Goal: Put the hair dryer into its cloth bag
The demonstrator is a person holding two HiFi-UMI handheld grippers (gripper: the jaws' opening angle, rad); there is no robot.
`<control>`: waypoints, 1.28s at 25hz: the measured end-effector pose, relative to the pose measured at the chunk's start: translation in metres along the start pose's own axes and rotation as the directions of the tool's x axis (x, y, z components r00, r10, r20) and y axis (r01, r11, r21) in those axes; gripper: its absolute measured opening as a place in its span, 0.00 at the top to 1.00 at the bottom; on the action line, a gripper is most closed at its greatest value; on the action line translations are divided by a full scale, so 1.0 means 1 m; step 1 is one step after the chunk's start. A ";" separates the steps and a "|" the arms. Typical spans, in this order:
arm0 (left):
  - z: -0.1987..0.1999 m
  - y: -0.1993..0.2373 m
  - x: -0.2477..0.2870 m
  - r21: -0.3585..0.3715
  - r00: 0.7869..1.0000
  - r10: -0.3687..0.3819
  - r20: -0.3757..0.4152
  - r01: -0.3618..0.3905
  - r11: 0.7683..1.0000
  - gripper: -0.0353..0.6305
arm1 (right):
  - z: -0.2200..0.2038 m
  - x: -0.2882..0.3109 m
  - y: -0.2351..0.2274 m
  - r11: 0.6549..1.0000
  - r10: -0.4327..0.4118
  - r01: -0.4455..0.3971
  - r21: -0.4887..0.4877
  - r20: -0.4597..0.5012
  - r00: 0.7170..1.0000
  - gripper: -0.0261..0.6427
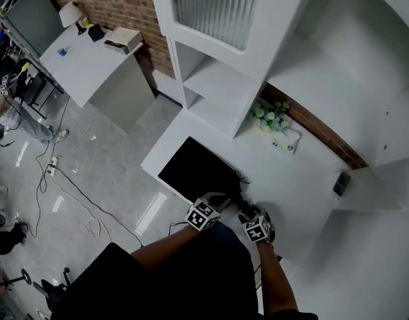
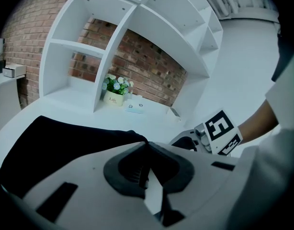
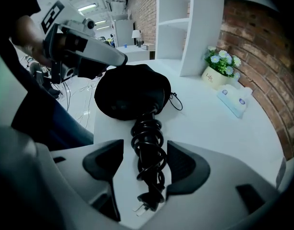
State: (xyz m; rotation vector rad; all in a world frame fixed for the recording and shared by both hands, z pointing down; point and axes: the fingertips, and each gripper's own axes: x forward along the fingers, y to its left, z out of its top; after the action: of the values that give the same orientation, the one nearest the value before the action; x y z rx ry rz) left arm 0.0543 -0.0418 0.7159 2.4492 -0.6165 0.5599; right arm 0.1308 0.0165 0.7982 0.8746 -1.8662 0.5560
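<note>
Room: white table (image 1: 291,179), white shelves (image 1: 211,79), brick wall (image 3: 252,28).
Around: one flower pot (image 3: 219,68) and one tissue pack (image 3: 235,99), well clear.
Bag: one black cloth bag (image 3: 130,92) on the table; your left tongs (image 2: 146,143) are nearly closed, pinching its rim.
Dryer: one hair dryer (image 3: 149,128), head inside the bag, its cord-wound handle between your wide-spread right tongs (image 3: 144,152).

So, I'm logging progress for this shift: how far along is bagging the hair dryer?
Done: the dryer's body seems to be inside the black cloth bag, which bulges. In hand: the left tool pinches the bag's rim; the right tool stands open around the coiled black cord. To do: cord and plug lie outside, bag unclosed.
</note>
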 end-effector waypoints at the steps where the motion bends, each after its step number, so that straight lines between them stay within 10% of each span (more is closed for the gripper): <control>1: 0.000 0.002 0.000 -0.004 1.000 0.014 -0.001 -0.014 1.000 0.90 | -0.001 0.002 -0.001 1.000 0.007 -0.007 -0.005 -0.005 1.000 0.52; 14: 0.007 0.008 0.011 -0.039 0.991 0.135 0.009 -0.134 0.990 0.90 | -0.020 0.019 -0.007 0.988 0.082 -0.085 -0.132 -0.027 0.996 0.62; 26: 0.016 0.003 0.022 0.008 0.998 0.059 0.024 -0.060 0.998 0.90 | 0.022 0.003 -0.012 0.985 0.118 -0.105 -0.140 0.090 0.989 0.63; 32: 0.018 0.037 0.006 0.097 0.976 0.219 0.011 -0.219 0.971 0.90 | 0.030 0.008 -0.015 0.983 0.126 -0.110 -0.149 0.108 0.986 0.63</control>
State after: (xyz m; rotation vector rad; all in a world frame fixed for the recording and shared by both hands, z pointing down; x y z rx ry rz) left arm 0.0440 -0.0819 0.7204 2.4883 -0.8859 0.6915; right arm 0.1234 -0.0163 0.7924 0.7184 -2.0475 0.4451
